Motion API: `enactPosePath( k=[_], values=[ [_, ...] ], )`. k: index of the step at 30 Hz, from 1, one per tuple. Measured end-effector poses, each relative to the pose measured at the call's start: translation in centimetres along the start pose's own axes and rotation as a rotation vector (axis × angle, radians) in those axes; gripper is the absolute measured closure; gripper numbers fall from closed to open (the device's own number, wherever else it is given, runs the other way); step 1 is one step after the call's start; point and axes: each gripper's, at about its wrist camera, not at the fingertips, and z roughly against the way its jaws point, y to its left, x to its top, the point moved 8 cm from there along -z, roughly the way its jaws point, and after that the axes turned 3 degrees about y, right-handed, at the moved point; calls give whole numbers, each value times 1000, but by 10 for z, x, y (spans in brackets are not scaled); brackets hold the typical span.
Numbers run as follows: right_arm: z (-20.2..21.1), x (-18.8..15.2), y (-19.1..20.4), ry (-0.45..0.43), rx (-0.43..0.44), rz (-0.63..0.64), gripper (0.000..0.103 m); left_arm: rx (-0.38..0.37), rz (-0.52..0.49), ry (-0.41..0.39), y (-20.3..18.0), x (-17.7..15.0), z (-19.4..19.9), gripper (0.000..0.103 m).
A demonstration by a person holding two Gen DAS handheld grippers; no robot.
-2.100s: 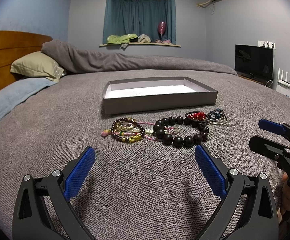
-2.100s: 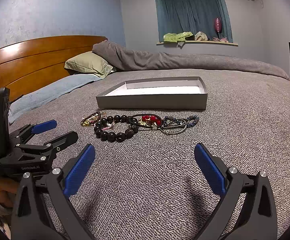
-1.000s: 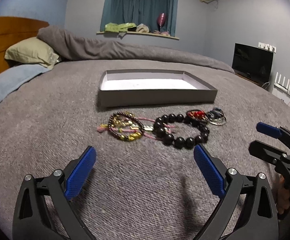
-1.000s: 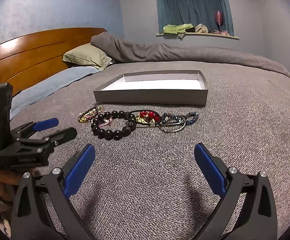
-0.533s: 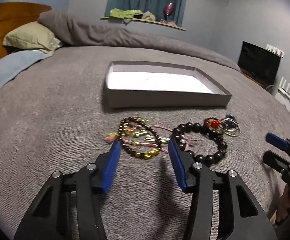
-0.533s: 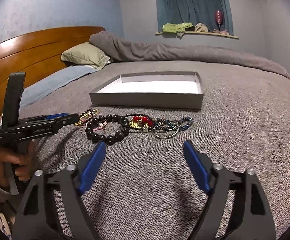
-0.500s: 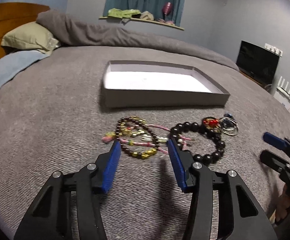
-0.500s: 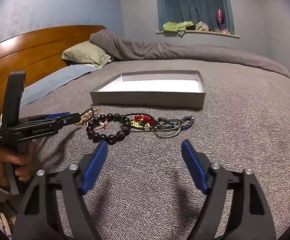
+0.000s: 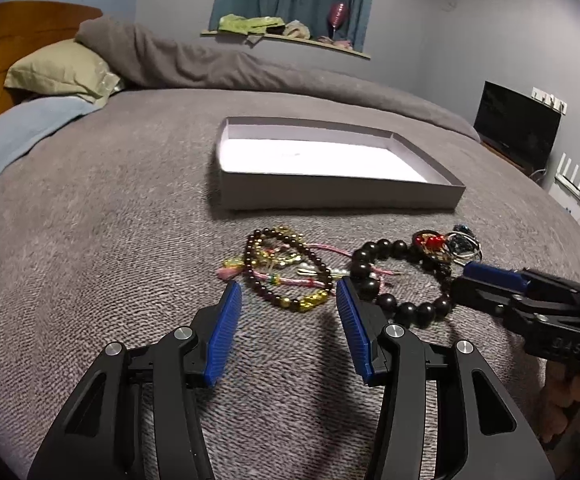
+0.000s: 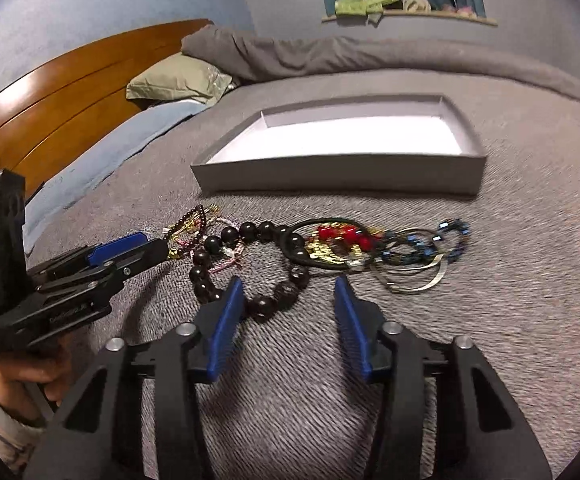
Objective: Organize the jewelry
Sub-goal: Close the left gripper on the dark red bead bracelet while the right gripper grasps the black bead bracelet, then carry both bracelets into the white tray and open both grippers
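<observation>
Several bracelets lie in a loose row on the grey bedspread (image 9: 89, 208), just in front of the shallow grey box (image 9: 338, 194), none of them in it yet. From the left-wrist view: a small dark-bead bracelet with gold and pink bits (image 9: 285, 270), then the big black bead bracelet (image 9: 400, 276), then a red-and-gold piece (image 9: 430, 242) and thin metal bangles (image 9: 466, 246) overlapping at the far right.

Changes since a second ago: both hand-held grippers were spread wide and held back from the pile. Now both are half-narrowed and in close.

Left hand-held gripper (image 9: 287, 300): jaws partly spread, closed down from wide and holding at that gap. Blue pads straddle the near edge of the small dark-bead bracelet; nothing pinched, pads look clear of the beads.

Right hand-held gripper (image 10: 287, 294): jaws have just been closing, now partly spread. The near arc of the big black bead bracelet (image 10: 249, 270) sits at the left pad, between the fingers. No firm pinch visible; the frame is motion-blurred.

Reading: the approach is over and the first pick-up is starting, each hand lined up on its own bracelet. The box is empty, so the sorting has barely begun.

Risk: the pink cord (image 9: 330, 249) runs under both bracelets; lifting one may drag the other.
</observation>
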Motion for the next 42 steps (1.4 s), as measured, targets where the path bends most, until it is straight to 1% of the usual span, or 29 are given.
enactPosePath(
  k=[2,3,5,6,7,11,14,19,20,21,23,28,31,33,35,42],
  values=[
    [-8,2,3,19,19,-19,63,-1,6,5,3,0,-2,52],
    [-10,2,4,27,23,-24,66,-2,11,12,4,0,-4,52],
    [-17,3,4,40,17,-27,78,-6,19,21,7,1,-8,52],
    [-19,4,4,46,11,-26,86,-14,25,26,8,2,-10,52],
    [-20,3,5,47,13,-25,89,-19,27,29,9,3,-11,53],
    [-14,1,3,37,25,-20,89,-41,18,55,8,3,-18,70],
    [-2,-4,2,30,29,-8,89,-42,10,59,6,3,-18,74],
    [13,-14,-6,30,27,-11,89,-56,45,73,12,1,-19,74],
    [15,-16,-8,30,26,-14,89,-60,53,76,13,1,-20,73],
    [15,-15,-8,30,24,-15,89,-64,63,81,14,1,-22,69],
    [17,-18,-11,31,14,-15,89,-69,78,88,16,1,-24,67],
    [10,-20,-14,46,7,-17,89,-96,97,99,17,1,-29,68],
    [5,-18,-13,53,7,-12,86,-110,98,103,17,0,-28,74],
    [3,-18,-12,50,5,-6,87,-99,92,100,18,-1,-26,96],
    [4,-18,-12,45,10,-5,89,-107,91,91,19,-3,-22,97],
    [16,-16,-10,4,28,5,89,-114,46,24,15,2,5,97]
  ],
)
